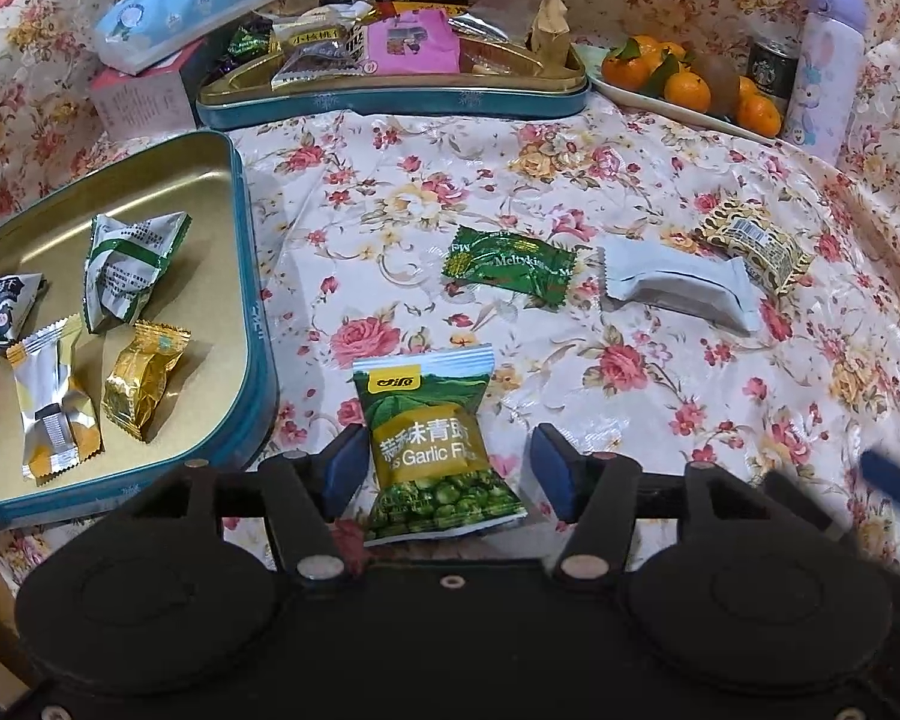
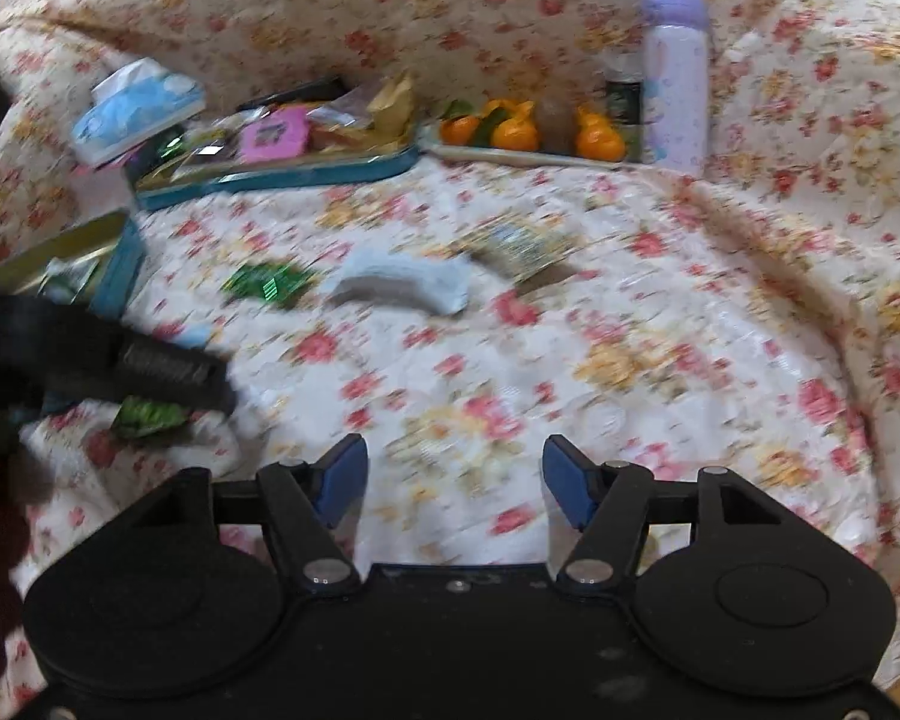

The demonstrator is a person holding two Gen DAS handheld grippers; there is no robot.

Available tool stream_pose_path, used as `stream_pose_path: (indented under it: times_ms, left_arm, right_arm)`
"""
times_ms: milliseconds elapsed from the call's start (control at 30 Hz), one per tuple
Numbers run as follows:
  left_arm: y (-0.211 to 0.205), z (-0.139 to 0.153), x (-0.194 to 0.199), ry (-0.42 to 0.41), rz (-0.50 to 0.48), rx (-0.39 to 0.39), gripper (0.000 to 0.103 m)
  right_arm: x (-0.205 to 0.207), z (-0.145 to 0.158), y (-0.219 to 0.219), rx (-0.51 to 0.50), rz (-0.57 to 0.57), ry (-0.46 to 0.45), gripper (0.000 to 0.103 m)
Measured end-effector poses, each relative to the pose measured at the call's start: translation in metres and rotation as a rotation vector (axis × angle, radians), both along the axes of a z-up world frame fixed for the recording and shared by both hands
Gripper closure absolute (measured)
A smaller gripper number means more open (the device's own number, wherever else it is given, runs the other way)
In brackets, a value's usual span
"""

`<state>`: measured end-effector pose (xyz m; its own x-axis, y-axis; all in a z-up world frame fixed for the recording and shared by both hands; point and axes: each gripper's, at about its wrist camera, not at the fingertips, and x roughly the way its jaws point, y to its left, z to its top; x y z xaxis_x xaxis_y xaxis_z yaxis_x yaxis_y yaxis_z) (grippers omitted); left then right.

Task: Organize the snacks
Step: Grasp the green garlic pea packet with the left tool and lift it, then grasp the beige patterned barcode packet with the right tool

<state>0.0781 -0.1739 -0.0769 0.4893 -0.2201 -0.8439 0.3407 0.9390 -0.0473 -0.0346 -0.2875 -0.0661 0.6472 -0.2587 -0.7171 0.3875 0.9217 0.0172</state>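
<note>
In the left wrist view my left gripper (image 1: pixel 447 468) is open around a green garlic pea packet (image 1: pixel 435 450) lying on the floral cloth; the left pad touches its edge, the right pad stands apart. A teal tin (image 1: pixel 252 312) with several wrapped snacks sits to the left. A green Meltykiss candy (image 1: pixel 507 264), a white packet (image 1: pixel 678 288) and a yellow-black packet (image 1: pixel 753 243) lie ahead. In the blurred right wrist view my right gripper (image 2: pixel 455 474) is open and empty above the cloth, with the left gripper's arm (image 2: pixel 120 360) at its left.
A second teal tin (image 1: pixel 390 99) full of snacks stands at the back, next to a tissue pack (image 1: pixel 180 0). A plate of tangerines (image 1: pixel 678 78), a dark can (image 1: pixel 771 66) and a lilac bottle (image 1: pixel 825 60) stand at the back right.
</note>
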Motion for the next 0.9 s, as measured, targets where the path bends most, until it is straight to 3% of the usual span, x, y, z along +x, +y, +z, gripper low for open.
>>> stream_pose_path:
  times_ms: [67, 200, 367, 500, 767, 900]
  left_arm:
    - [0.000, -0.001, -0.002, -0.011, 0.001, -0.002, 0.040]
    - [0.001, -0.001, -0.004, -0.028, 0.002, -0.003, 0.041]
    - [0.002, 0.000, -0.005, -0.042, 0.010, -0.005, 0.047]
    - [0.004, 0.000, -0.006, -0.046, 0.007, -0.008, 0.049]
    - [0.003, 0.000, -0.006, -0.049, 0.004, -0.009, 0.049]
    - [0.006, 0.001, -0.003, -0.032, 0.003, -0.023, 0.051]
  right_arm:
    - [0.006, 0.007, -0.014, -0.016, -0.022, -0.003, 0.038]
    - [0.032, 0.018, -0.036, -0.075, -0.021, -0.012, 0.053]
    - [0.079, 0.017, -0.046, -0.178, 0.066, -0.009, 0.054]
    - [0.107, 0.006, -0.051, -0.173, 0.145, 0.028, 0.055]
    - [0.129, -0.011, -0.057, -0.245, 0.209, 0.074, 0.056]
    - [0.133, -0.015, -0.064, -0.228, 0.241, 0.081, 0.054]
